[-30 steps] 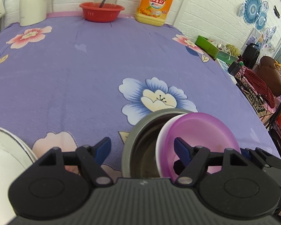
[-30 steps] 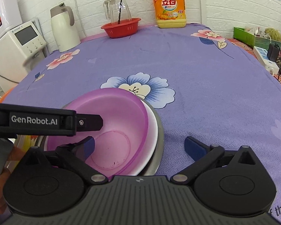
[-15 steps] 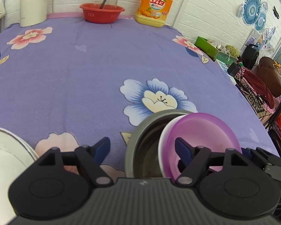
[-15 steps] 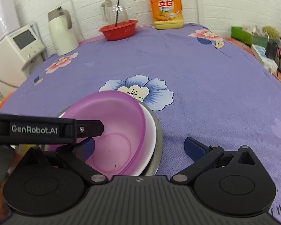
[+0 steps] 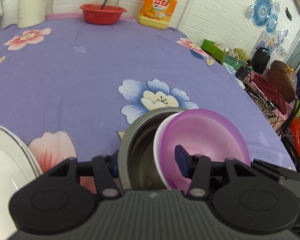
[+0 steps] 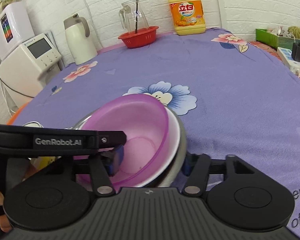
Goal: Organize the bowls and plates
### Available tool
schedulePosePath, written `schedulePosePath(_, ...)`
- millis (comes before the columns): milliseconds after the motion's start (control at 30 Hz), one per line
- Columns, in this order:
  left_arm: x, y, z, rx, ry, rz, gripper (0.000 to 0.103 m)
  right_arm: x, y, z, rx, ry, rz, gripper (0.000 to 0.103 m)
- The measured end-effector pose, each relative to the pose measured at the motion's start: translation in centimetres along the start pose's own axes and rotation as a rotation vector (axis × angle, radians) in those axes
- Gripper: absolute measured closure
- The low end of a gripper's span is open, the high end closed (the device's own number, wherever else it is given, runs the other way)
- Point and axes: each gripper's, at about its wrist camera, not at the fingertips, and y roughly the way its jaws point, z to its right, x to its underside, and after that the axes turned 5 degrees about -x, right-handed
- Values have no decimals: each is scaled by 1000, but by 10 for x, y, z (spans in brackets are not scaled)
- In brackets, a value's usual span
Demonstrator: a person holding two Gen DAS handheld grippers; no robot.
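Bowls (image 6: pixel 134 140) look light, stiff, slippery; we pinch their stacked rims, right gripper (image 6: pixel 150 160) and left gripper (image 5: pixel 148 160) both clamped on.

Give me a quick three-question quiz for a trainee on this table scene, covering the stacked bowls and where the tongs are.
1. Three bowls sit nested: a metal bowl, a white bowl and a purple bowl. Which one is innermost?
2. True or false: the yellow detergent bottle stands inside the red basket.
3. The right tongs straddle the stack's wall, with one finger inside the purple bowl. Where is the other finger?
A. Inside the white bowl
B. Outside the metal bowl
C. Flat on the tablecloth, away from the bowls

Key: 1. purple bowl; 2. false; 3. B
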Motion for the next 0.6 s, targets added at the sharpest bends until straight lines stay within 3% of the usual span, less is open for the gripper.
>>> schedulePosePath(167, -4, -11, -1, 23, -48, -1, 56, -2, -8, -8, 24, 7, 10, 13)
schedulePosePath(400, -21, -50, -8, 27, -63, 122, 56, -21, -28, -32, 21, -62, 99, 10)
schedulePosePath(600, -24, -76, -31, -6, -93, 182, 55, -28, -26, -62, -26, -105, 123, 3)
